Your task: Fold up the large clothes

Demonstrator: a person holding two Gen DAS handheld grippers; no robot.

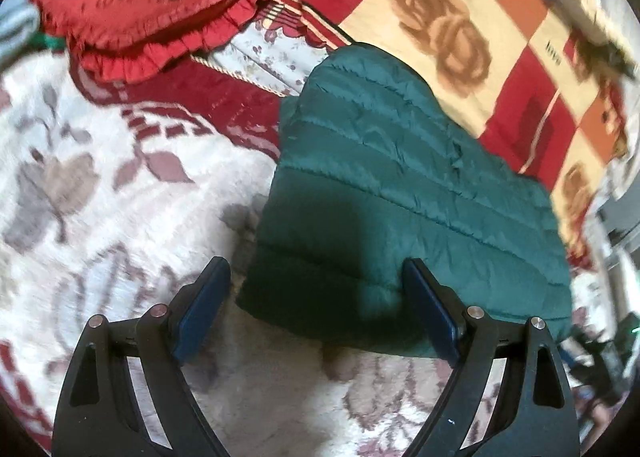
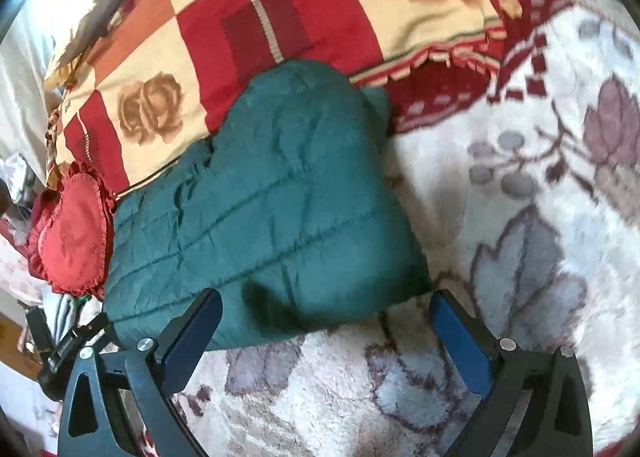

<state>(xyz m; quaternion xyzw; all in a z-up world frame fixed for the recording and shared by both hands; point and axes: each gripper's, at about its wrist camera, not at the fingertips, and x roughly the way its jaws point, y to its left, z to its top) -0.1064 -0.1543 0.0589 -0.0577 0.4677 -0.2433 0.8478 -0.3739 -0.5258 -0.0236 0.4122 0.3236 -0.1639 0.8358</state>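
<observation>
The green jacket (image 1: 392, 193) lies folded into a compact quilted bundle on the white floral blanket (image 1: 120, 197) of the bed, its far end resting against the red-and-cream rose quilt (image 1: 480, 37). That spot probably suits folding: the blanket gives a broad, flat stretch to work on. The left gripper (image 1: 316, 293) stands wide, its pads either side of the jacket's near edge, apparently not pressing it. The right gripper (image 2: 326, 325) is wide too, empty, with the bundle's near corner just ahead of it (nothing held by either). A red frilled cushion (image 1: 152, 5) sits off to the side, clear of the work. The fold looks nearly done.
</observation>
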